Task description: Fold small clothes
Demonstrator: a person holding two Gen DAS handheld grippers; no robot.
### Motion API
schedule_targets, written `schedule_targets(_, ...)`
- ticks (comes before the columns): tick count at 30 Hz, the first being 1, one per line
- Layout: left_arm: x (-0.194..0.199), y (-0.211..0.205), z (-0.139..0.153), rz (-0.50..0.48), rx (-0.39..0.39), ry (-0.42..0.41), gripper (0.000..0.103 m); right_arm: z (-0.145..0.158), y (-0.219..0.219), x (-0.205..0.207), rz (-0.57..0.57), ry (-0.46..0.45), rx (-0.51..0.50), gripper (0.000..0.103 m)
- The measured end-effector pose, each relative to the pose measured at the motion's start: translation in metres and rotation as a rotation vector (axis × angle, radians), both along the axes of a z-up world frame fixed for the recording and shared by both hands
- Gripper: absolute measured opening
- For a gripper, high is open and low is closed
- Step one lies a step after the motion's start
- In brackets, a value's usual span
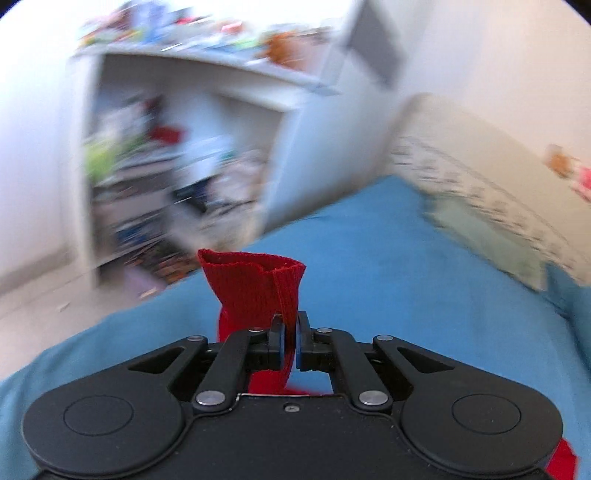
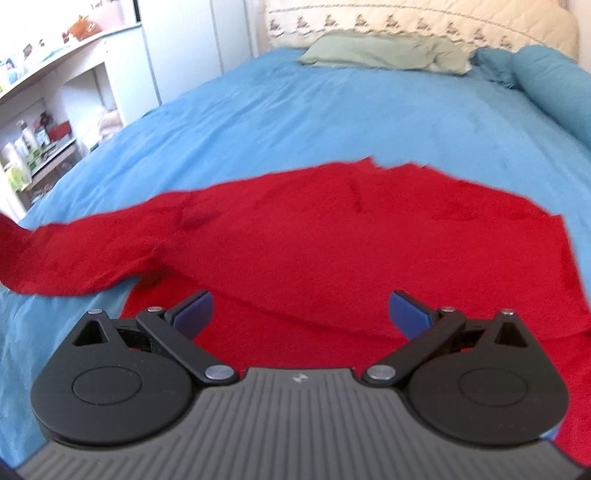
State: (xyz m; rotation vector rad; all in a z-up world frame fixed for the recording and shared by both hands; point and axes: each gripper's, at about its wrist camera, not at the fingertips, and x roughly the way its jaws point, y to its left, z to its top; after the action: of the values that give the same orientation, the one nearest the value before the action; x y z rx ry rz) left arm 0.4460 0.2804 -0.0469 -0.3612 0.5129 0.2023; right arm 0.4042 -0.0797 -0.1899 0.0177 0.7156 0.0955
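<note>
Place: a bedroom in a home is shown.
Bed: a blue bedspread (image 2: 295, 110) is seen spread over a wide mattress.
Head end: a pale green pillow (image 2: 384, 55) is laid at the far edge, with a cream quilted headboard (image 2: 424, 20) behind it.
Far right corner: a rolled blue bolster (image 2: 546, 81) is seen.
Storage: white shelves (image 2: 55, 110) crowded with bottles and small items are set beside the bed's left edge.
Walls: plain white surfaces are seen.
</note>
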Motion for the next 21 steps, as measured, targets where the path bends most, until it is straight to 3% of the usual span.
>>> schedule_targets(5,0.024,-0.130,0.041,-0.275,0.018,-0.096,0.005,0.022,-0.046,-0.006,-0.056,-0.037,0.011,0.103)
schedule_targets(9,0.036,-0.229,0.035,-0.459,-0.016,-0.100,0.005,0.038,-0.091,-0.015,-0.111,-0.072,0.015,0.103)
schedule_targets(15,0.042,-0.354,-0.030,-0.645,-0.004,0.037,0.005,0.045,-0.168,-0.034,-0.196,-0.087,0.038,0.103)
schedule_targets(21,0.030,-0.420,-0.112,-0.727,0.103,0.219,0.005,0.031,-0.233,-0.058,-0.268,-0.043,0.088,0.103)
